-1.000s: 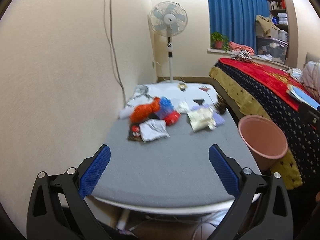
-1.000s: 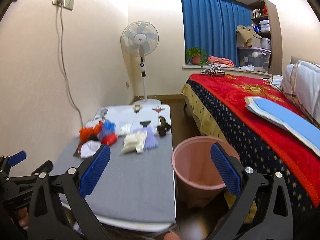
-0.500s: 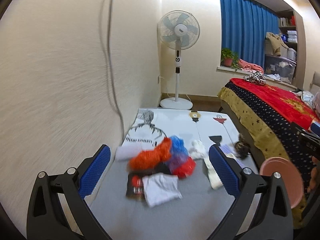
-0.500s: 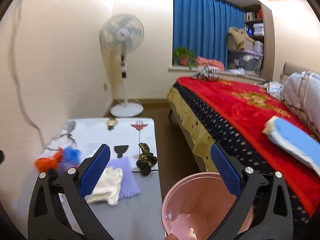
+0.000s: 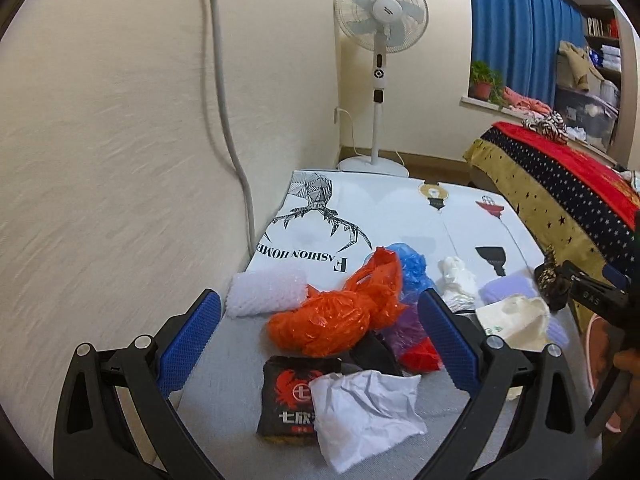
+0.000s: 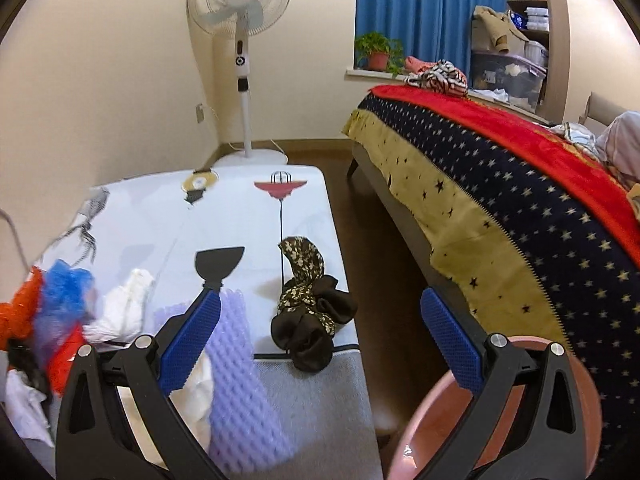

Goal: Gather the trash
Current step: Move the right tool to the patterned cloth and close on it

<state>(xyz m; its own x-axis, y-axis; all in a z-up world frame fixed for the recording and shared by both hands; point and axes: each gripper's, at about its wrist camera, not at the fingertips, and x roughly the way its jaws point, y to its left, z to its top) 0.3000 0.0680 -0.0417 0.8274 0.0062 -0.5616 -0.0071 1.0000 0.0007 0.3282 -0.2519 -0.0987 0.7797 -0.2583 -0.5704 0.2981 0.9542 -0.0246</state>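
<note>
Left wrist: claw [image 5: 318, 334] spread wide over orange bag [image 5: 334, 316]; right claw [image 6: 320, 338] likewise.

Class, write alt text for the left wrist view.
The open left gripper hovers over a grey table of trash: a crumpled orange plastic bag, crumpled white paper and a black snack packet.

The left gripper [image 5: 318, 338] is held out level with its blue-padded jaws spread wide and nothing between them. The right gripper [image 6: 320, 340] is likewise wide open and empty. Seen from the left wrist, the right gripper's black body sits at the right edge, gripped by a hand [image 5: 628, 364].
</note>
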